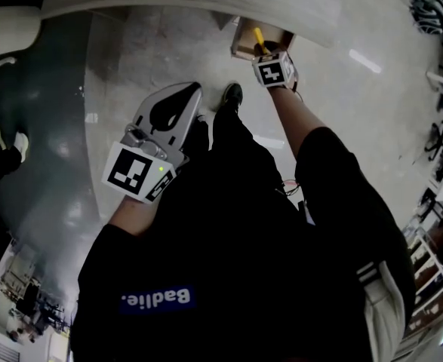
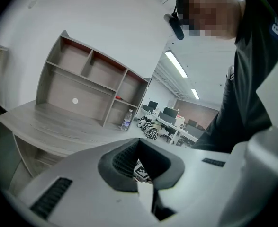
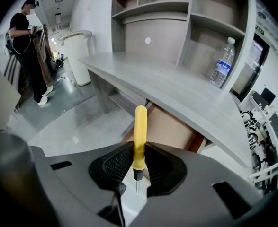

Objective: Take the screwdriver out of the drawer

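The yellow screwdriver (image 3: pixel 139 136) stands upright between the pads of the right claw (image 3: pixel 139 161), which grips it low on the handle. The metal tip pokes out beneath the pads and most of the handle is free above them. That low hold probably reflects how the tool lay within reach. It hangs over the open drawer (image 3: pixel 173 126) beneath the desk (image 3: pixel 167 91), apparently clear of the drawer's walls, so the removal looks nearly done. The left claw (image 2: pixel 141 167) is closed on nothing and held back near the person's body, likely to stay out of the way.
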`<state>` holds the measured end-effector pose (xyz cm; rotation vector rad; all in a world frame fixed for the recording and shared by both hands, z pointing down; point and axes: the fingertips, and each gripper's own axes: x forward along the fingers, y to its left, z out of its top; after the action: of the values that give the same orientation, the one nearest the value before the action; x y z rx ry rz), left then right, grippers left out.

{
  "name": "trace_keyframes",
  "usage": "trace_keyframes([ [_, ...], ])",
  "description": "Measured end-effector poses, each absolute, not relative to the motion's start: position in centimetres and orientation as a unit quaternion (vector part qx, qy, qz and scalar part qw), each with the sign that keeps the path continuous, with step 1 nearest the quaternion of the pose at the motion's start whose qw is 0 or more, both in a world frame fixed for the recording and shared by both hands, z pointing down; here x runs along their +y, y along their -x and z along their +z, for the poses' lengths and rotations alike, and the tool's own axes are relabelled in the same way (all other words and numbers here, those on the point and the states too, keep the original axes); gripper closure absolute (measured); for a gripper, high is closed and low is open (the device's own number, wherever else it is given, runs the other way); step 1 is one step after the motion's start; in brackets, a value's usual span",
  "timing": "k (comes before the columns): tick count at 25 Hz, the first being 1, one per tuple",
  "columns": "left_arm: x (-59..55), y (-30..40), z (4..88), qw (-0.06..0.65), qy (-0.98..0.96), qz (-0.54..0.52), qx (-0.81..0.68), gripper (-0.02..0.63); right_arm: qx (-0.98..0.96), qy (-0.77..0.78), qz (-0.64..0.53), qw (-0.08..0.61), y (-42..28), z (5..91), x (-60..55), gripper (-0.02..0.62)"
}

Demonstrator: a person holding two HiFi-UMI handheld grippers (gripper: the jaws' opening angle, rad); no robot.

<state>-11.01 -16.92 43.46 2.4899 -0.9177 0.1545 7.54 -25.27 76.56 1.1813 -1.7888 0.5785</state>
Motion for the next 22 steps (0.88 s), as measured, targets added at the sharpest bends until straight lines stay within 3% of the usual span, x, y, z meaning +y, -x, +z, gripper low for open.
trace_keyframes([
  [22,-15.1,6.1,35.9,0.199,-0.951,0.031,-0.235,0.611,-0.778,-0.525,0.205,0.277,-7.3,52.6,-19.4,0.499],
])
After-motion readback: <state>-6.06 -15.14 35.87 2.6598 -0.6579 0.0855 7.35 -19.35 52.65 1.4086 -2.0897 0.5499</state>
